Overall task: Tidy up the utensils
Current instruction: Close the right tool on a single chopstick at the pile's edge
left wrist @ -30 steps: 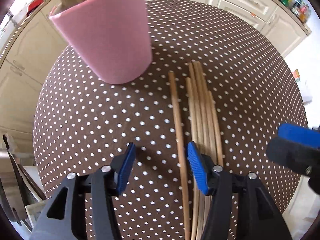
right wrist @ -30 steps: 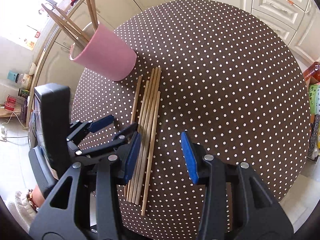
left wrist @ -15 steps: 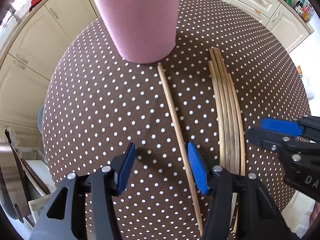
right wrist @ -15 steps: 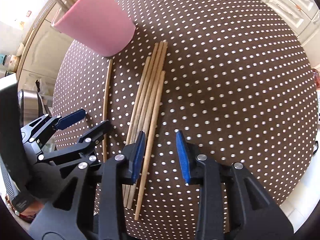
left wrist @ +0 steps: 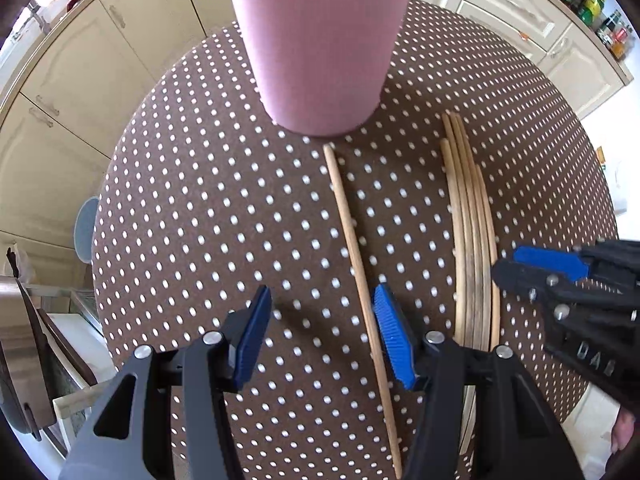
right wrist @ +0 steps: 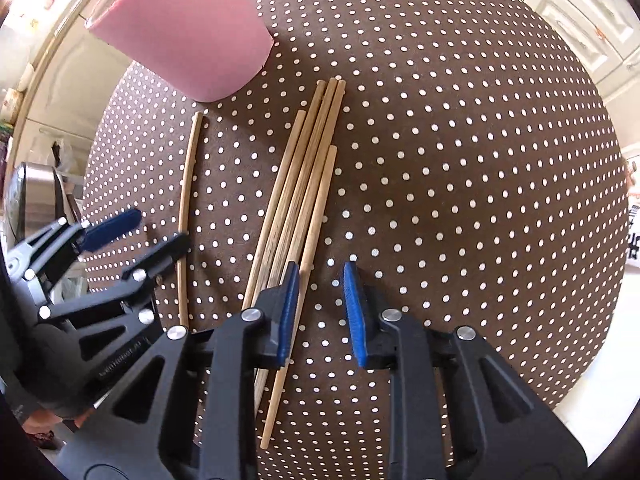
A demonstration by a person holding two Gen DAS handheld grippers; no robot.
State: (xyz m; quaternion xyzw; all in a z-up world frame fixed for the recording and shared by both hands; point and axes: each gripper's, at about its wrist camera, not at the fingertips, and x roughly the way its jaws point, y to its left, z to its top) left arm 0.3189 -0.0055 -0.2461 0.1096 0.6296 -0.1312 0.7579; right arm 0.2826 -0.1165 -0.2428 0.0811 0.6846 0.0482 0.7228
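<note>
Chopsticks lie on the dotted table (left wrist: 200, 208): one single chopstick (left wrist: 356, 256) near the pink cup (left wrist: 320, 40), a bundle (right wrist: 296, 200) beside it. Our left gripper (left wrist: 320, 328) and right gripper (right wrist: 320, 308) hover open, empty. We judge picking comes next, jaws straddling a stick.

Lighting: bright, even daylight throughout. Overexposure is seen at the upper left of the right wrist view, beyond the pink cup (right wrist: 188, 28), where detail is washed out.

Shadows: soft, short shadows are cast on the dotted tablecloth (left wrist: 208, 208) just ahead of the left gripper (left wrist: 320, 336) fingertips and beside the chopstick bundle (right wrist: 296, 196), ahead of the right gripper (right wrist: 320, 312).

Distortion: strong fisheye curvature is present; the table is bowed into a dome, and black vignetting is seen at the corners.

Focus: the centre is sharp; slight softness is noted toward the rims.
</note>
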